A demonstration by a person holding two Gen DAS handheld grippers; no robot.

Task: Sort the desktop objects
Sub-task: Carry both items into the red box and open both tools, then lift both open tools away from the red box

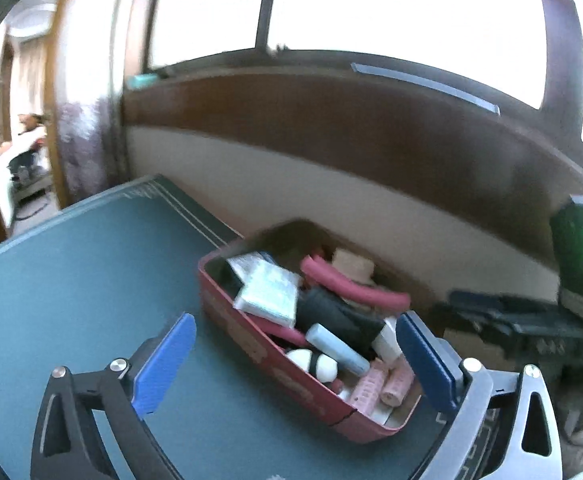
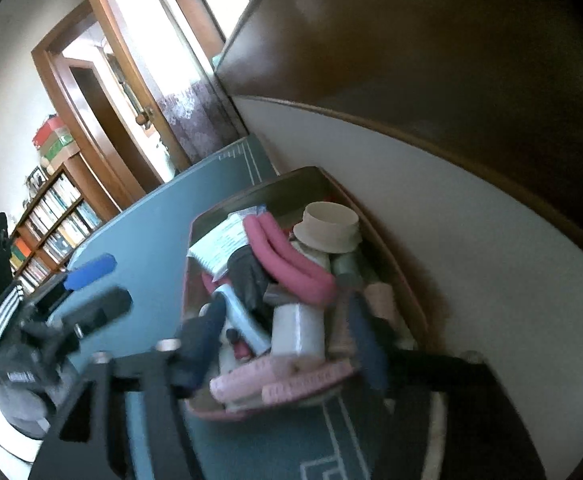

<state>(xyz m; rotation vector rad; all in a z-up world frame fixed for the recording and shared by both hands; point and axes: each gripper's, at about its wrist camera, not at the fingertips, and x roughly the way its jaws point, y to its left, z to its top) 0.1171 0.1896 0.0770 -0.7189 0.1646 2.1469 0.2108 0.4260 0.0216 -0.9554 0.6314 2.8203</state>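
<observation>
The red box (image 1: 275, 344) sits on the green desk (image 1: 71, 280) close to the wall, packed with small items — a pink foam rod (image 1: 351, 284), pink hair rollers (image 1: 383, 386), a pale blue tube (image 1: 337, 350), a white packet (image 1: 267, 292) and a dark roll among them. In the left wrist view the left hand-held gripper (image 1: 295, 360) has its blue fingers (image 1: 163, 364) spread wide and carries nothing; the near end of the box lies between them, slightly toward the right finger. The long axis of the box runs away from this gripper, slanting from near right toward far left, so the box is approached end-on rather than broadside. The right hand-held gripper (image 2: 287, 344) is directly above the near end of the same box; its dark fingers straddle the pink rollers (image 2: 275, 380) and a white block (image 2: 297, 332), well apart, with no item visibly clamped — motion blur prevents certainty. Judgement: the right gripper is nearer the contents. No loose item shows on the visible desk surface, which suggests sorting is near its end.
</observation>
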